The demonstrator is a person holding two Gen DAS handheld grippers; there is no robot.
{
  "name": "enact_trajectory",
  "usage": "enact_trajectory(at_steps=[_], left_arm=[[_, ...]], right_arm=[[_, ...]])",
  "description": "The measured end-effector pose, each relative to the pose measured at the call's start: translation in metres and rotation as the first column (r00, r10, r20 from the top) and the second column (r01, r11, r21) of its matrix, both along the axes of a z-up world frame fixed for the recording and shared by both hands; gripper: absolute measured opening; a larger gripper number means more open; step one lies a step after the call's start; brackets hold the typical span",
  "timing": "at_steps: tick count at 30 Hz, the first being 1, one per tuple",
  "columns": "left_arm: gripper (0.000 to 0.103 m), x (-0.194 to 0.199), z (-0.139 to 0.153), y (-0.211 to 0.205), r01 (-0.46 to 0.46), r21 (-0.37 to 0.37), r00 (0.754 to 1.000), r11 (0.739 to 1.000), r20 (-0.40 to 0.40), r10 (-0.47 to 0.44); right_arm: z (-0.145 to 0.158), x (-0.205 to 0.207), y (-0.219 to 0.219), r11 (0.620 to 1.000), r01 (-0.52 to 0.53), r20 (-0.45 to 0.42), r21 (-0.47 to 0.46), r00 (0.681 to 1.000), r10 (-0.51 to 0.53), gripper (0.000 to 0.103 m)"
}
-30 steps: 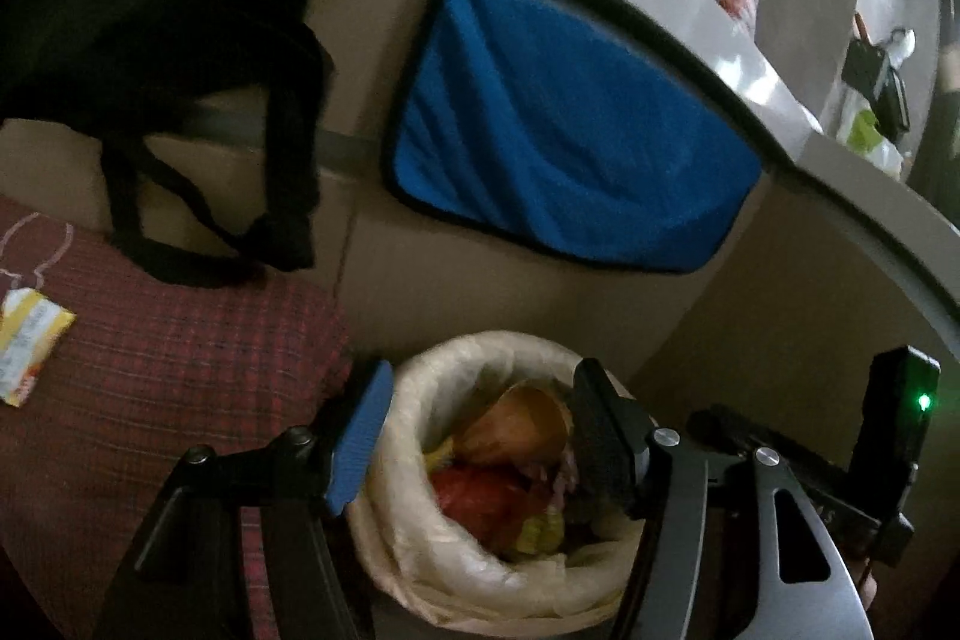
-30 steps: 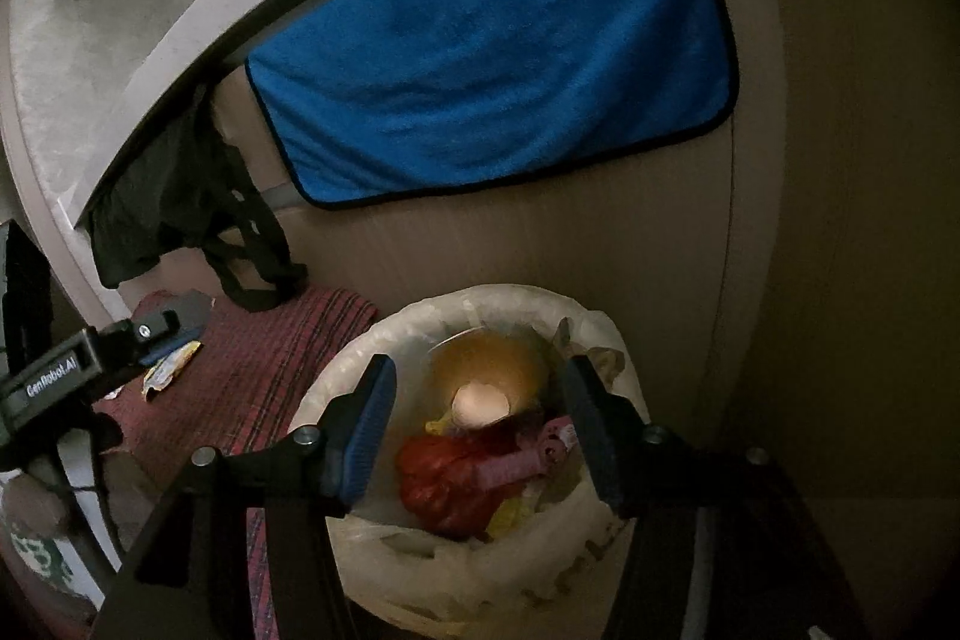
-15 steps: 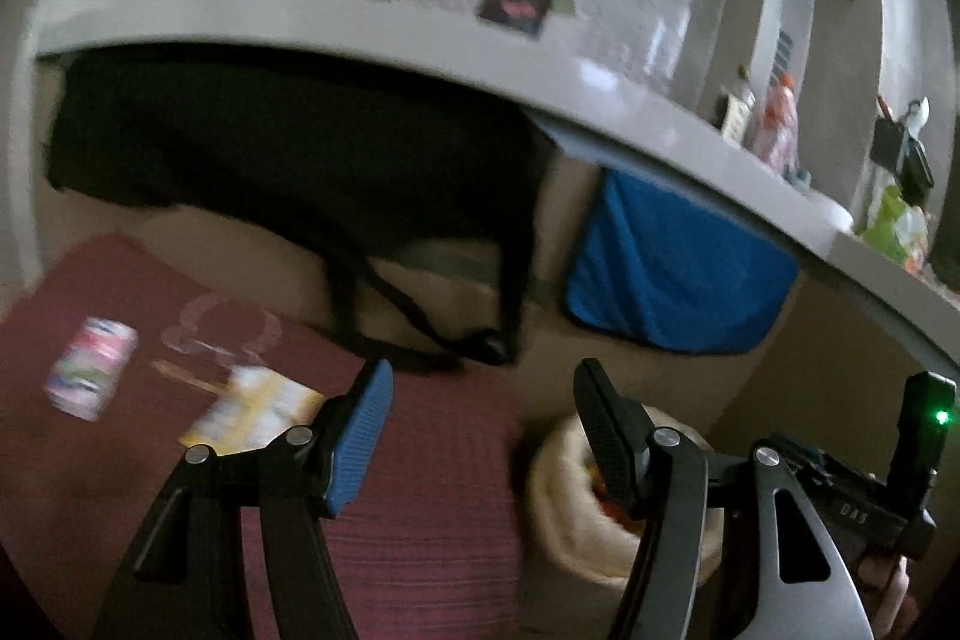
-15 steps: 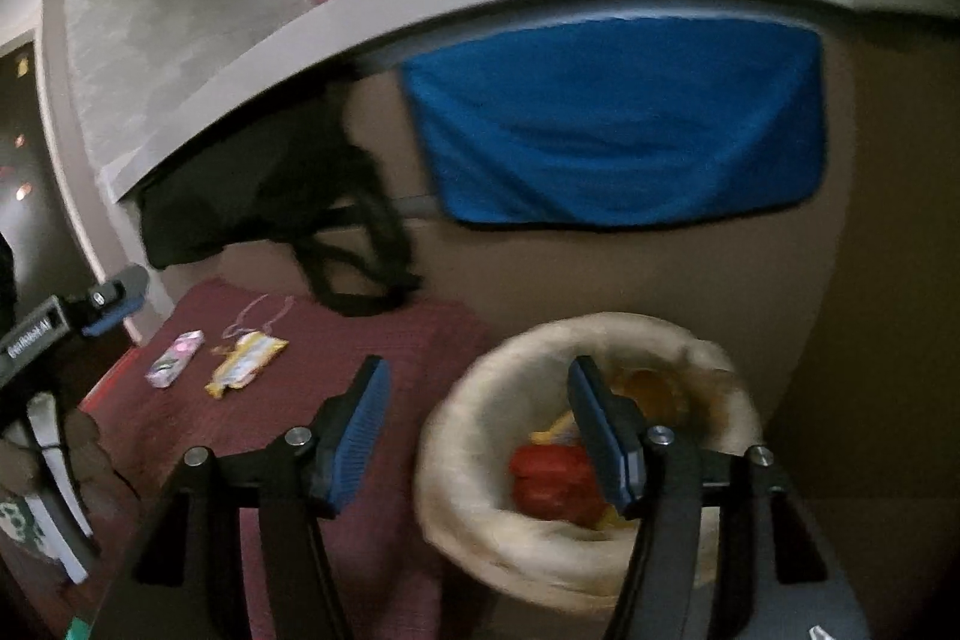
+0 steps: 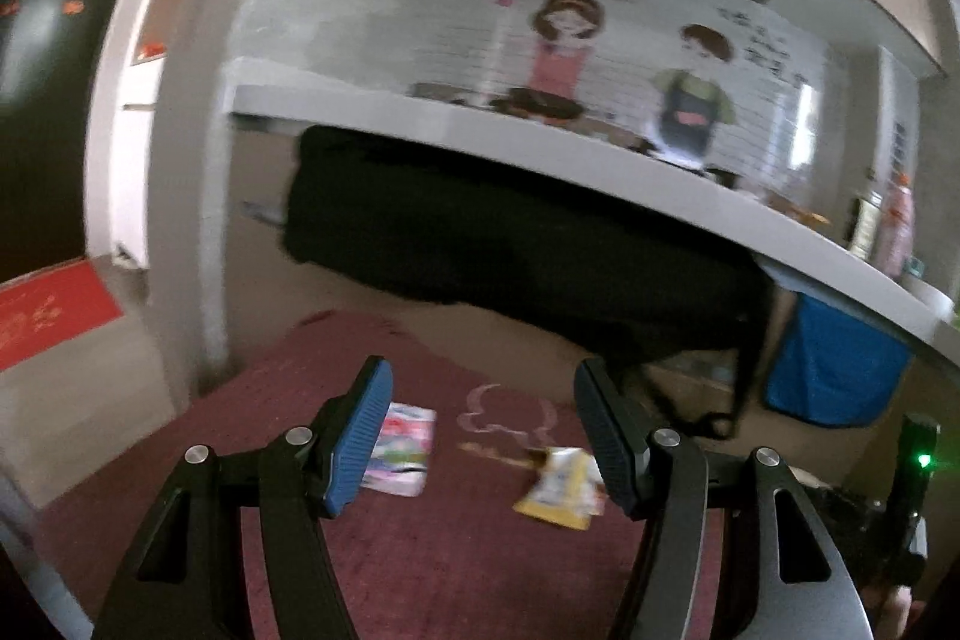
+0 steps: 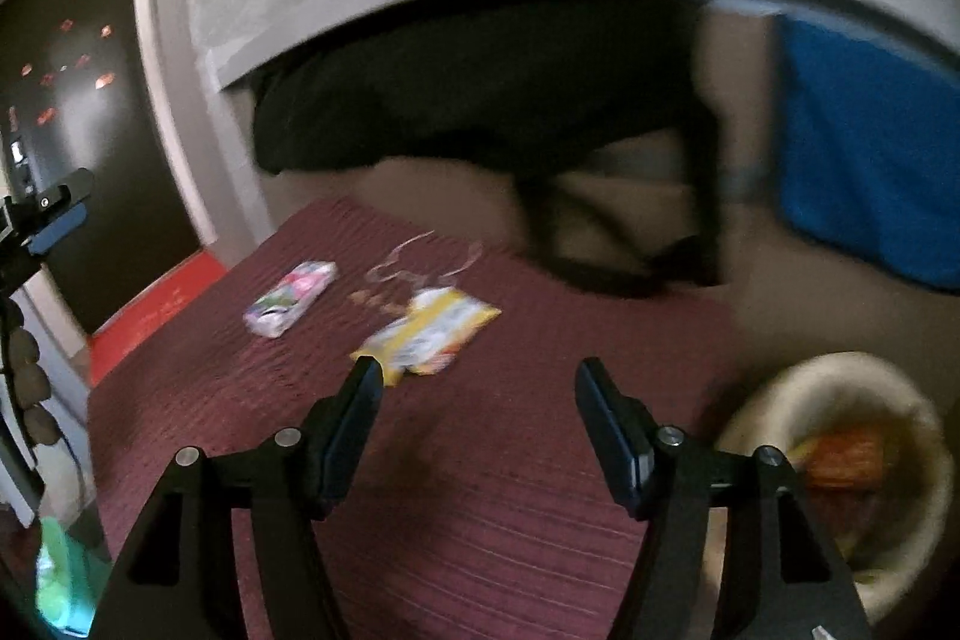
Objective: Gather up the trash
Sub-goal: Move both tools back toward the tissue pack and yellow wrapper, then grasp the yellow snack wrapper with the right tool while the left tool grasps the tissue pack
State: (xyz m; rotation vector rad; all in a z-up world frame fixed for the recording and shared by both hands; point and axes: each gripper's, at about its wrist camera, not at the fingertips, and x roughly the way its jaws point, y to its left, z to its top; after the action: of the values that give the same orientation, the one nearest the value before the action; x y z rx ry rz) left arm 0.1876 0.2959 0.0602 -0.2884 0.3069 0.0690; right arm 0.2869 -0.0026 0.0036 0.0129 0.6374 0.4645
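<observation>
Both grippers hang above the maroon mat (image 6: 480, 490) with nothing between their fingers — the left gripper (image 5: 483, 436) spread wide, the right gripper (image 6: 477, 430) with jaws that have just been opening. A yellow snack wrapper (image 6: 429, 331) and a pink-and-white packet (image 6: 291, 298) lie near each other on the mat — the lined trash bin (image 6: 900, 400), part full, stands at its right edge.

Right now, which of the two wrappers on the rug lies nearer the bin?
The yellow wrapper; the pink-and-white packet lies farther left, away from the bin.
</observation>
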Motion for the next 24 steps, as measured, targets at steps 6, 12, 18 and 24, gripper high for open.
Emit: enact_trajectory(at_steps=[6, 12, 18, 24], left_arm=[[0.064, 0.018, -0.036, 0.045, -0.016, -0.05, 0.998, 0.999, -0.067, 0.013], [0.064, 0.047, -0.08, 0.069, 0.027, -0.106, 0.99, 0.994, -0.132, -0.041], [0.064, 0.071, -0.11, 0.084, 0.021, -0.154, 0.983, 0.988, -0.179, -0.049], [0.064, 0.111, -0.123, 0.068, 0.089, -0.127, 0.956, 0.988, -0.268, -0.12]], right_arm=[[-0.031, 0.046, 0.064, 0.999, -0.042, -0.108, -0.026, 0.993, 0.039, 0.064], [-0.061, 0.1, 0.097, 0.997, 0.01, -0.169, -0.079, 0.985, -0.023, 0.064], [-0.087, 0.135, 0.119, 0.981, 0.062, -0.184, -0.183, 0.978, -0.096, 0.064], [-0.084, 0.13, 0.118, 0.987, -0.033, -0.194, -0.154, 0.981, 0.003, 0.036]])
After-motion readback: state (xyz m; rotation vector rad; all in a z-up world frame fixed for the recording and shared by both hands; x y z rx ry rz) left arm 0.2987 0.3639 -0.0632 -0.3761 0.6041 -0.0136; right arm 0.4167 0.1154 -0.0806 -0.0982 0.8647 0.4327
